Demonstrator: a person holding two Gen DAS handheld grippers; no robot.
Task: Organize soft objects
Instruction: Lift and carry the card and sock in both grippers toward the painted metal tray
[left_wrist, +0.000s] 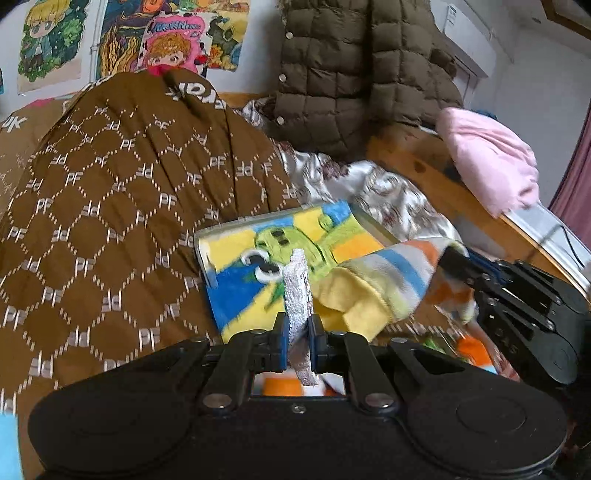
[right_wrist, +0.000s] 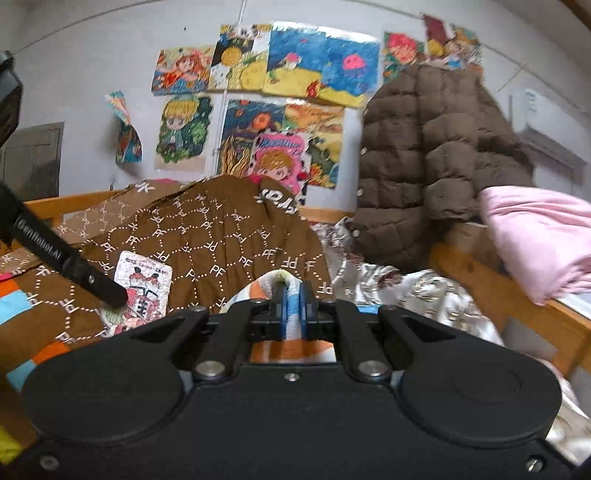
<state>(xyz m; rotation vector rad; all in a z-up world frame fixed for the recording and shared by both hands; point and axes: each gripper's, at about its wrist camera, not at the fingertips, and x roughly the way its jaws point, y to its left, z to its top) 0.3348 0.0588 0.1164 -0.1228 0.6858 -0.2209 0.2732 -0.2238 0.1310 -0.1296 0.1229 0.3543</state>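
Observation:
My left gripper (left_wrist: 298, 325) is shut on a thin white embossed wipe packet (left_wrist: 297, 291), held edge-on and upright; its printed red-and-white face shows in the right wrist view (right_wrist: 142, 286). My right gripper (right_wrist: 292, 301) is shut on a striped orange, blue and yellow soft cloth (left_wrist: 388, 280), lifted to the right of the packet. That cloth also shows between the right fingers (right_wrist: 291, 310). Below both lies a folded cartoon towel (left_wrist: 280, 254), blue, yellow and green.
A brown quilt with a PF pattern (left_wrist: 110, 206) is heaped on the left. A silver patterned fabric (left_wrist: 369, 192), a brown puffer jacket (left_wrist: 351, 74) and a pink cloth (left_wrist: 491, 162) on the wooden bed frame (left_wrist: 461, 206) lie right. Drawings (right_wrist: 288, 70) cover the wall.

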